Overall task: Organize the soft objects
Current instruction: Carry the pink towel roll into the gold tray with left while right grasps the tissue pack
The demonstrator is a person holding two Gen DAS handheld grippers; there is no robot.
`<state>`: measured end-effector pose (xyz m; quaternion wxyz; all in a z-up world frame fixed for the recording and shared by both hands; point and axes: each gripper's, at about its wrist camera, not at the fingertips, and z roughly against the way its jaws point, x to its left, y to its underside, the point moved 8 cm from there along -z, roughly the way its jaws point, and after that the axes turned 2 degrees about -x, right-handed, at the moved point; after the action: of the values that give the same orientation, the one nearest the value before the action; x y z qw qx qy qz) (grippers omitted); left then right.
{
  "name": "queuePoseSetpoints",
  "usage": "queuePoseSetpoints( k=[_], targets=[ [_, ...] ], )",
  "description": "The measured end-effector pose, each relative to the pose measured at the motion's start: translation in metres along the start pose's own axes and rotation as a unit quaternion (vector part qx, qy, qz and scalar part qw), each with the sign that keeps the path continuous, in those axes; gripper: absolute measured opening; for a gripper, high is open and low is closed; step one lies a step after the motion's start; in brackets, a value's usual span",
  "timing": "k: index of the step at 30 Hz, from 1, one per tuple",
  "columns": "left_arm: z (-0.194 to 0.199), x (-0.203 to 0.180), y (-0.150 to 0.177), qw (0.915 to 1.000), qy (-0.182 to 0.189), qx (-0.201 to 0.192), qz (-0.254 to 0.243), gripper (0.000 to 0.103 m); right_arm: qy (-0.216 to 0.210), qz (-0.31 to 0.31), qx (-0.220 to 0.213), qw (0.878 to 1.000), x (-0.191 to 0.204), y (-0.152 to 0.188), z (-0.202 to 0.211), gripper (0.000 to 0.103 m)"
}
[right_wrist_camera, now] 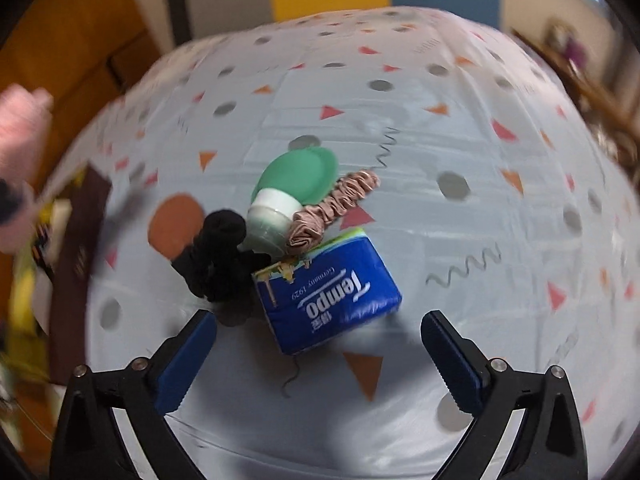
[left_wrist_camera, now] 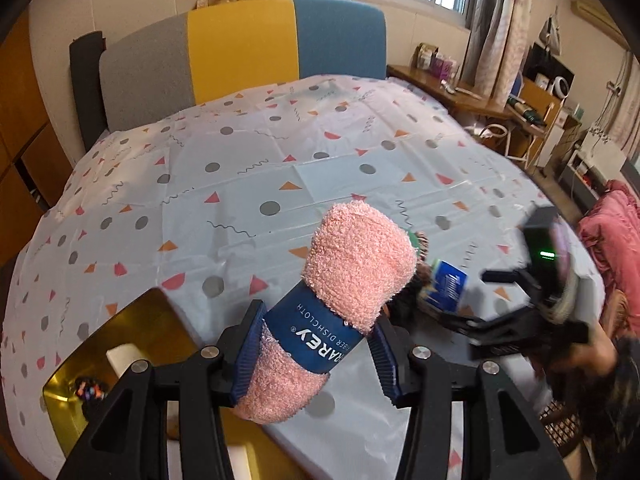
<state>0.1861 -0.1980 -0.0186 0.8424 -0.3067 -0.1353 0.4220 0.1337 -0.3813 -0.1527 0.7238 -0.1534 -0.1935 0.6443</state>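
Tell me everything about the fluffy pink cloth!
The pink cloth is a fuzzy dishcloth rolled into a fat tube, wrapped with a dark blue paper band printed in white letters. It tilts up over the patterned table cover, squeezed between the left gripper pads.

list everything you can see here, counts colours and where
dishcloth roll: 1, pink with navy band, clamped in the left gripper
tissue pack: 1, blue, on the sheet before the right gripper
squeeze bottle: 1, green with white cap, behind the pack
pink scrunchie: 1, beside the bottle
black scrunchie: 1, left of the pack
gold tray: 1, lower left
bed sheet: 1, white, patterned
left gripper: 1, black
right gripper: 1, black, open
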Motion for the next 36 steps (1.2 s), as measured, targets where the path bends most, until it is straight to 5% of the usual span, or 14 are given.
queuePoseSetpoints(
  k=[6,7,8,16,26,33,36],
  targets=[
    [0.045,0.011,0.025,0.9994,-0.004,-0.026,0.023,0.051,0.029,0.059,0.026,0.998,-0.006,-0.015,-0.019,0.100],
    [0.051,0.014,0.030,0.9991,-0.005,-0.030,0.029,0.051,0.023,0.060,0.027,0.998,-0.006,-0.015,-0.021,0.079],
    [0.058,0.018,0.037,0.9987,-0.007,-0.035,0.037,0.051,0.014,0.057,0.029,0.998,-0.005,-0.014,-0.022,0.075],
    [0.095,0.067,0.089,0.9892,-0.033,-0.063,0.128,0.051,0.017,0.032,0.019,0.999,0.006,0.003,-0.007,0.074],
    [0.134,0.136,0.167,0.9594,-0.104,-0.093,0.245,0.051,-0.002,0.040,0.015,0.999,0.026,0.018,-0.008,0.074],
    [0.107,0.150,0.201,0.9443,-0.089,-0.055,0.312,0.051,0.013,0.058,0.005,0.998,0.031,0.020,-0.007,0.074],
    [0.093,0.147,0.204,0.9378,-0.055,-0.041,0.340,0.051,0.017,0.064,0.004,0.998,0.032,0.020,-0.007,0.074]
  ],
)
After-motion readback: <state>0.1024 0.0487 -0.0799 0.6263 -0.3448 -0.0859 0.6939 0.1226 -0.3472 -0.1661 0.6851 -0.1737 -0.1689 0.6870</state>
